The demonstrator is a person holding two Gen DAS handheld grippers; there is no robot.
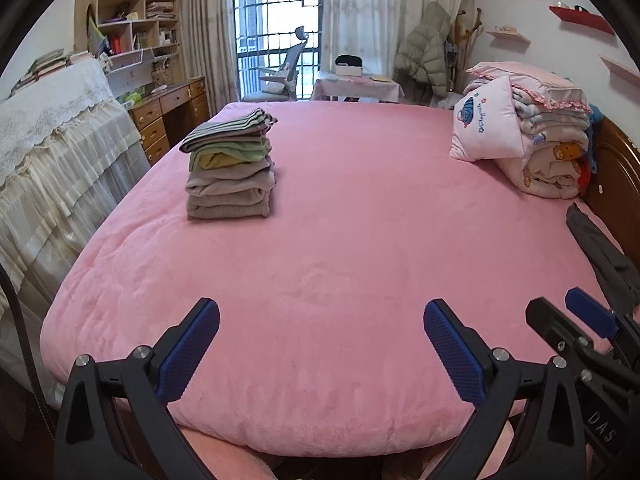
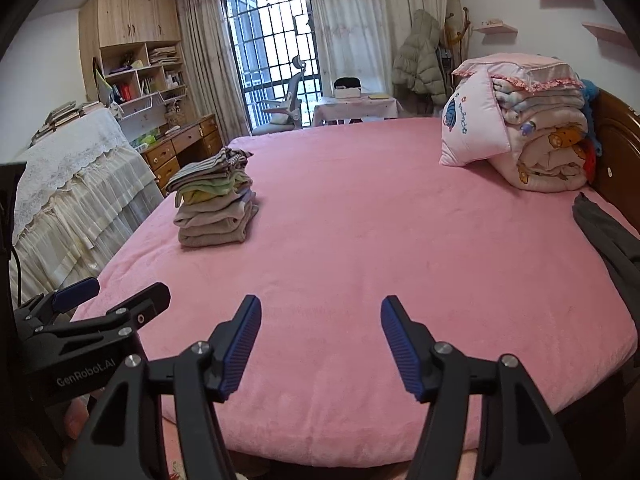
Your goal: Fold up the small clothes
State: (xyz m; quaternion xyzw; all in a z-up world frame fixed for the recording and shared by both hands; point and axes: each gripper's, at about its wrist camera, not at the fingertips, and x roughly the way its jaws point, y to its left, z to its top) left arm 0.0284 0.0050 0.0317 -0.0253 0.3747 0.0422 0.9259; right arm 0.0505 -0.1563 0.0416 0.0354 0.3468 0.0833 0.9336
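A wide bed (image 1: 340, 240) under a pink fleece cover fills both views, and you stand at its near edge with both grippers hanging over it. Against the dark wooden headboard (image 1: 616, 168) at the far right corner sits a tall roll of pink and cartoon-print quilts (image 1: 556, 152), with a pink pillow (image 1: 488, 124) leaning on its front.

Toward the far left edge stands the stack of folded clothes (image 1: 230, 172): beige and grey pieces at the bottom, green and yellow in the middle, a striped one on top that overhangs slightly.

Along the right edge lies a dark grey garment (image 1: 600, 256), loose and unfolded; it runs out of frame, so what kind of garment it is cannot be told. It is probably the next piece to fold.

Your left gripper (image 1: 320, 344) has its blue-padded jaws spread wide, with nothing between them. Your right gripper (image 2: 320, 344) also has its jaws apart, less widely, and holds nothing.

The two grippers sit close side by side, so swinging toward the grey garment could knock one against the other. A grab taken too deep could pinch the fleece cover along with the cloth and drag it. The stack is tall and slightly uneven, so tugging the cover could tip it.

Beyond the bed are a lace-draped cabinet (image 1: 60, 128), a wooden desk (image 1: 172, 112), shelves and a barred window, all well clear.
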